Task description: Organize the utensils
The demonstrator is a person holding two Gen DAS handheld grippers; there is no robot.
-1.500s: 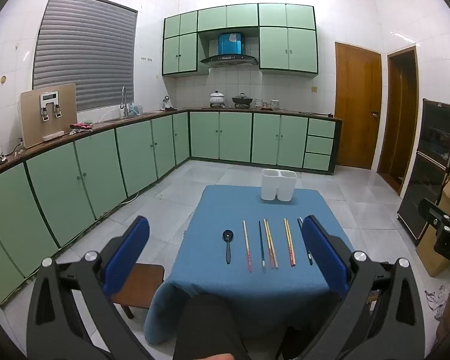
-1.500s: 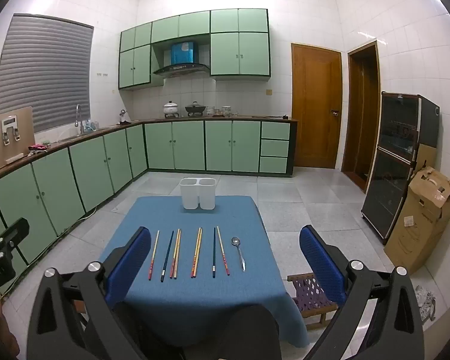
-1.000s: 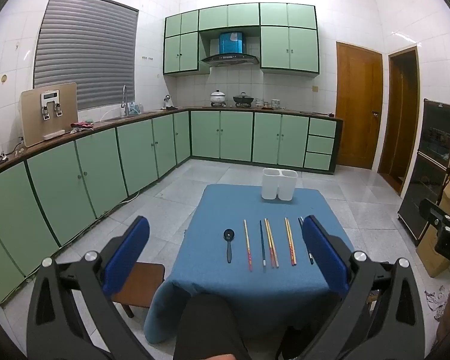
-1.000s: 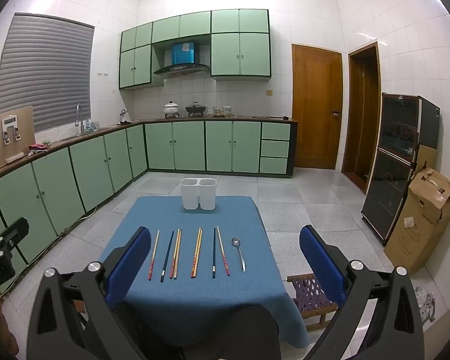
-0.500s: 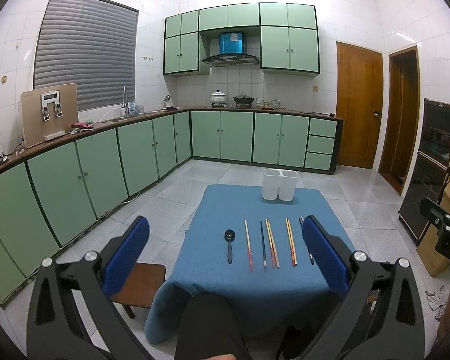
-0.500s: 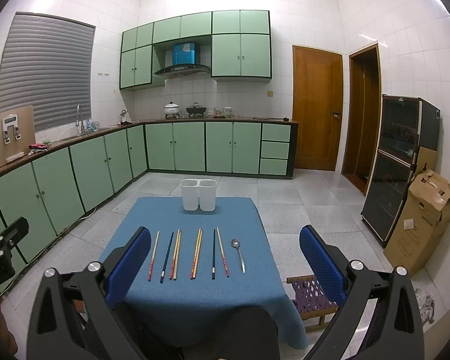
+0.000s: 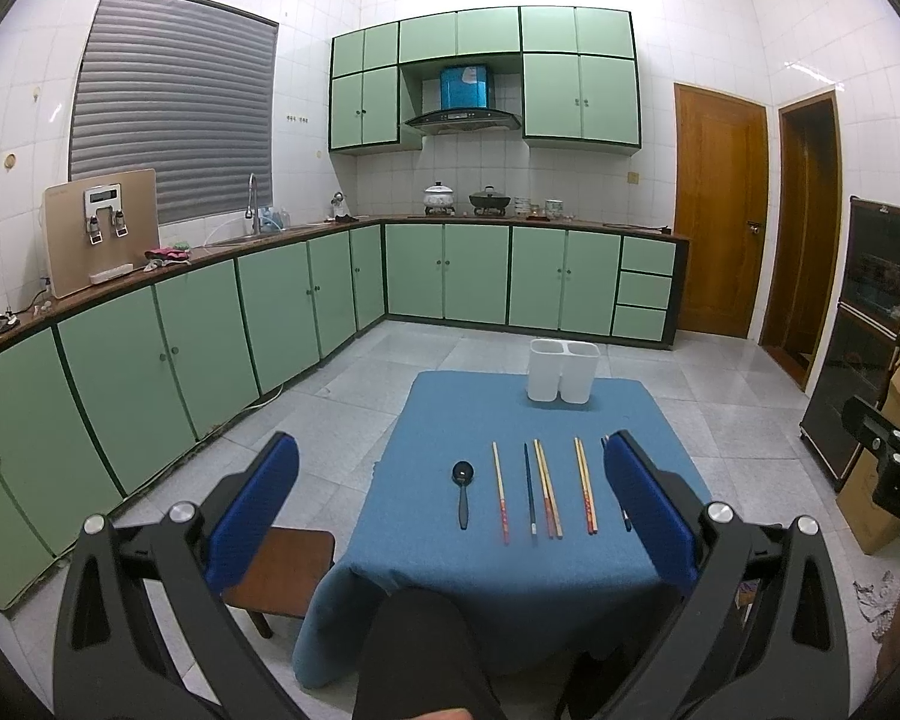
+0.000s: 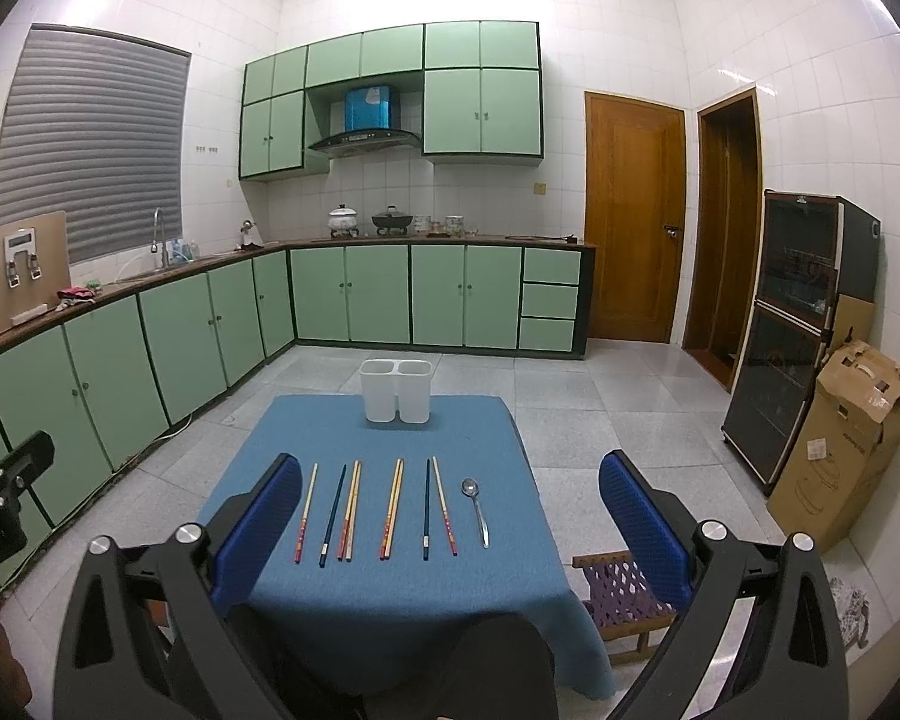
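Note:
A blue-clothed table (image 7: 450, 420) (image 8: 342, 426) carries a row of several chopsticks (image 7: 546, 495) (image 8: 393, 507). A black spoon (image 7: 462, 489) lies at the row's left end. A silver spoon (image 8: 477, 507) lies at its right end. A white two-compartment holder (image 7: 563, 371) (image 8: 396, 390) stands upright at the table's far edge. My left gripper (image 7: 450, 510) is open and empty, held back from the table's near edge. My right gripper (image 8: 450, 516) is open and empty, likewise in front of the table.
Green cabinets (image 7: 210, 348) run along the left and back walls. A brown stool (image 7: 282, 564) stands left of the table, a woven stool (image 8: 624, 594) right of it. A black cabinet (image 8: 798, 330) and a cardboard box (image 8: 840, 450) stand at the right wall.
Both views have shifted very slightly; the grippers stay open and nothing on the table has moved.

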